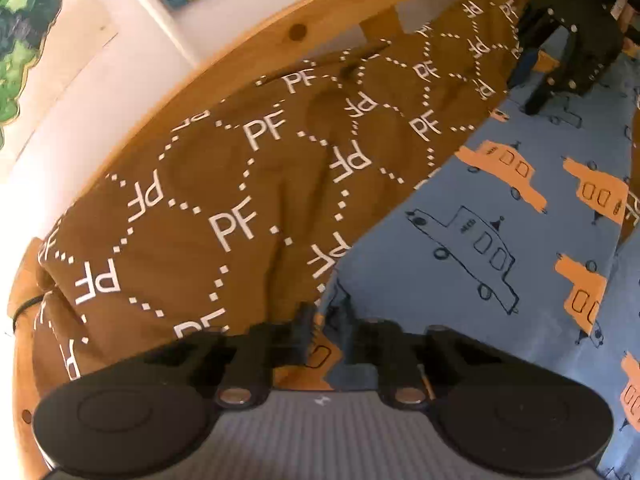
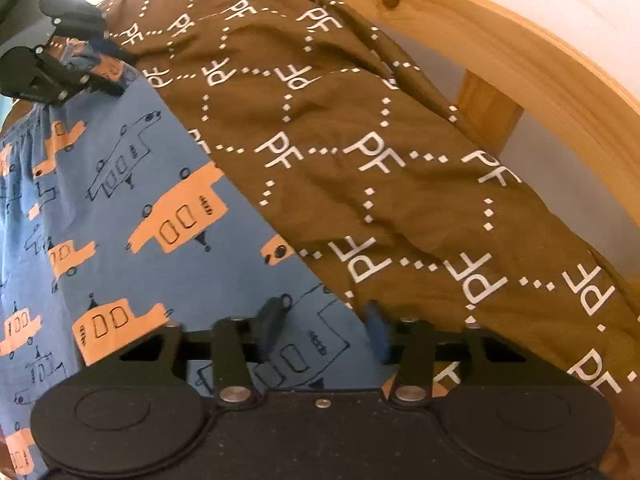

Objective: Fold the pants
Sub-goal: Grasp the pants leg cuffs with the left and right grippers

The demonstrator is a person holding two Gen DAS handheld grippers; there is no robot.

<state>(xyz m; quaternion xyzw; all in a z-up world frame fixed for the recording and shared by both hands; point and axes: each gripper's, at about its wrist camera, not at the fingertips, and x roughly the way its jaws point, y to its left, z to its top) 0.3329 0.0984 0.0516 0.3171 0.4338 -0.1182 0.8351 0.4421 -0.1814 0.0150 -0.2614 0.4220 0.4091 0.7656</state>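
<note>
The pants (image 1: pixel 500 240) are blue with orange and outlined cars and lie flat on a brown bedspread. In the left wrist view my left gripper (image 1: pixel 325 320) is shut on the pants' edge, where the blue cloth meets the brown. The right wrist view shows that left gripper (image 2: pixel 124 74) at the top left with cloth bunched between its fingers. My right gripper (image 2: pixel 326 316) straddles the far edge of the pants (image 2: pixel 120 200). Its jaws stand partly apart, and the cloth between them lies flat. It appears again as the right gripper (image 1: pixel 528 88) at the top right of the left wrist view.
The brown bedspread (image 1: pixel 220 180) printed with white "PF" letters runs along a curved wooden bed rail (image 1: pixel 240 52). Behind the rail are a white wall and colourful pictures (image 1: pixel 24 40). The right wrist view has the same bedspread (image 2: pixel 360 140) and rail (image 2: pixel 520 52).
</note>
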